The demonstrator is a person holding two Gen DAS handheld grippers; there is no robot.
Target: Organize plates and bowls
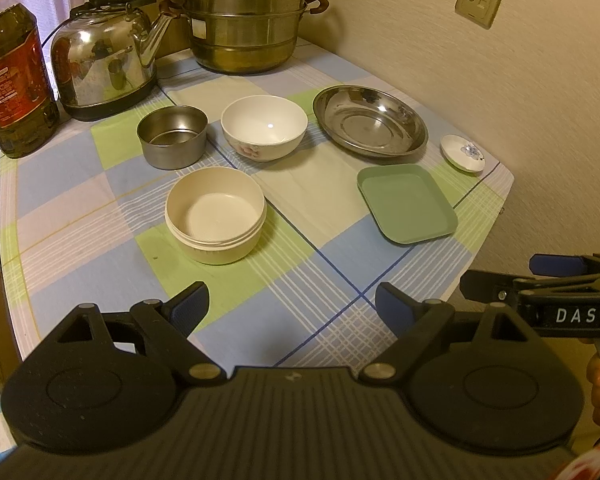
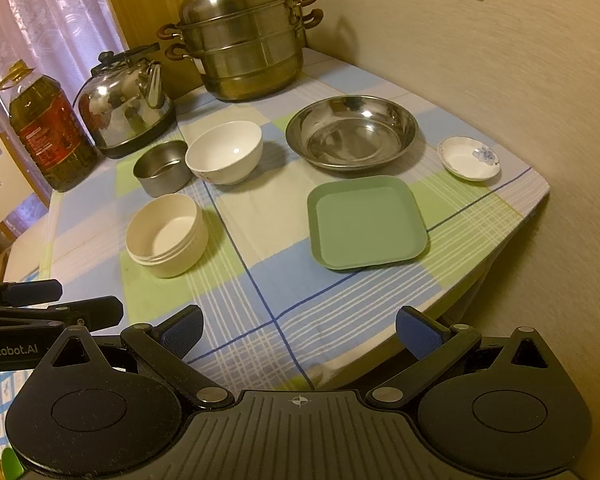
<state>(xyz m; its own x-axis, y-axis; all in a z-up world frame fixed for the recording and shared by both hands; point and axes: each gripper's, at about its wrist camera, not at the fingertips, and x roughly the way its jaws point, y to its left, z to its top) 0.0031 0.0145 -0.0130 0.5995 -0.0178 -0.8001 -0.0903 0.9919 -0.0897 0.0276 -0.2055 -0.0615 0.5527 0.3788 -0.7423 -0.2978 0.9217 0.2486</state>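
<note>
On the checked tablecloth stand a cream bowl (image 1: 215,216) (image 2: 167,234), a small steel bowl (image 1: 172,136) (image 2: 163,173), a white flowered bowl (image 1: 264,126) (image 2: 224,151), a round steel plate (image 1: 370,120) (image 2: 352,131), a green square plate (image 1: 407,202) (image 2: 366,221) and a small white saucer (image 1: 462,152) (image 2: 469,157). My left gripper (image 1: 292,306) hovers open over the near edge, in front of the cream bowl. Open too, my right gripper (image 2: 298,330) hangs at the near edge, in front of the green plate. Both hold nothing.
Along the back stand an oil bottle (image 1: 10,68) (image 2: 50,130), a steel kettle (image 1: 106,62) (image 2: 128,104) and a stacked steamer pot (image 1: 246,16) (image 2: 246,44). A wall (image 1: 520,100) runs close along the table's right side. The table edge (image 2: 500,240) drops off at the near right.
</note>
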